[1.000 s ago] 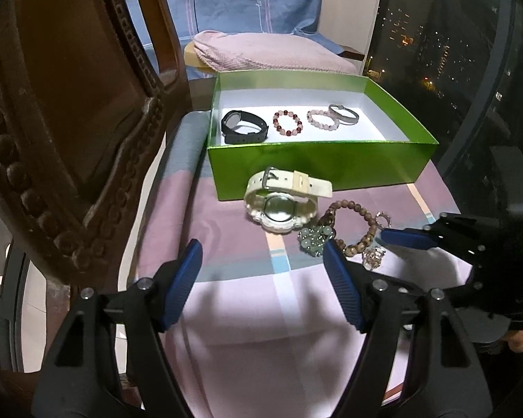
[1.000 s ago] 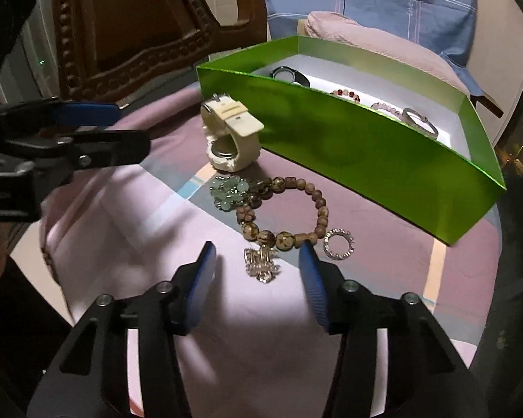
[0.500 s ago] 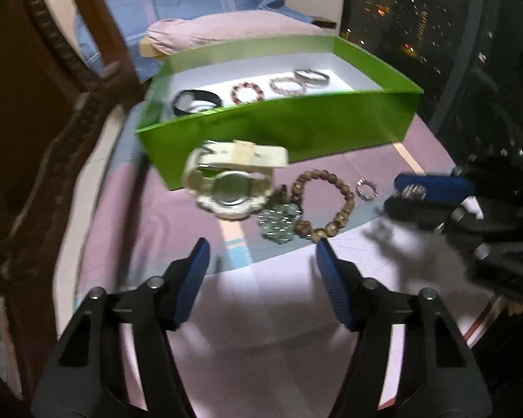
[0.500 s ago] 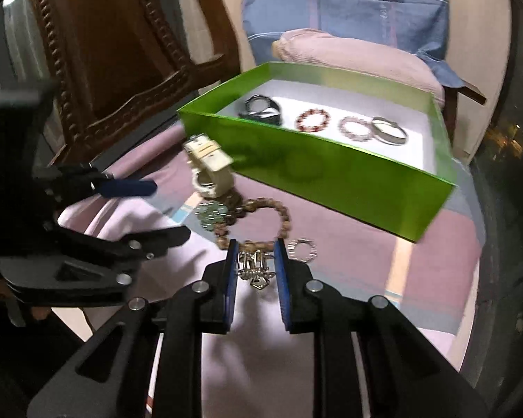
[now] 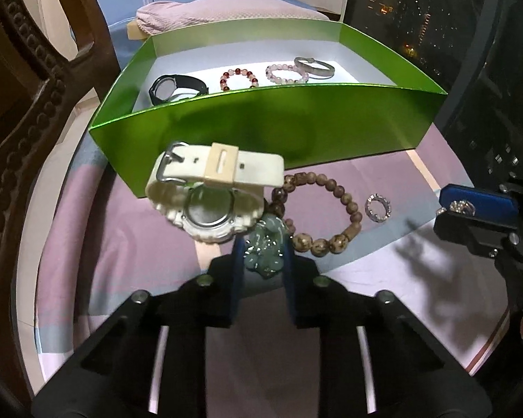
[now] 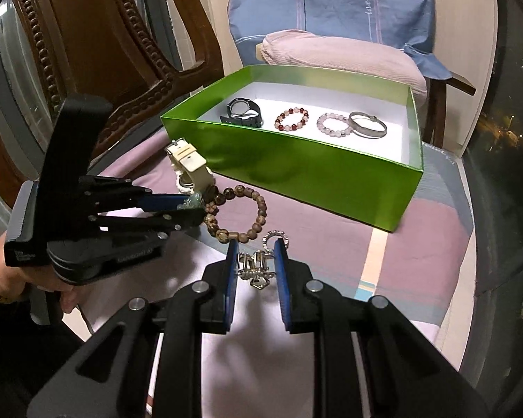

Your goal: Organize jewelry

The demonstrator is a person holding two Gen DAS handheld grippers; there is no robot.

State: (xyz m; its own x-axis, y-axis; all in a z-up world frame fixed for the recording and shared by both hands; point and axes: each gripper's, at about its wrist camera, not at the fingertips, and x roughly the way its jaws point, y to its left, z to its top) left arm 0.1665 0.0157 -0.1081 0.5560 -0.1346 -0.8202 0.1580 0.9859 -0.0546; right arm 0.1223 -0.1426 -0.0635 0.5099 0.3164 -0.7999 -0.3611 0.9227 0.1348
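**Two pieces pinched, two ways to lose them**

Left wrist view: your left gripper [image 5: 261, 261] has just been closing and now clamps the green jade pendant [image 5: 265, 247] between its blue pads. The pendant lies on the pink cloth [image 5: 104, 244], touching the white watch [image 5: 209, 191] on one side and the brown bead bracelet [image 5: 317, 209] on the other. That crowding is your hazard: if the pendant is tied to the bracelet, or a pad has caught a bead, lifting will likely drag the bracelet along and tip the watch. The small sparkly ring [image 5: 378, 208] sits just beside the bracelet and could be flicked off the cloth.

Right wrist view: your right gripper [image 6: 252, 264] is clenched on the silver brooch-like piece [image 6: 254, 271], held between the pads over the cloth, near the bracelet. It is spiky and irregular, so the hold probably rests on a few points; a quick swing toward the green box [image 6: 296, 170] could let it twist and drop. The box's near wall stands between you and the open floor beside the black watch [image 6: 242, 111] and the three bracelets already inside, so I judge a low carry risks clipping the rim.
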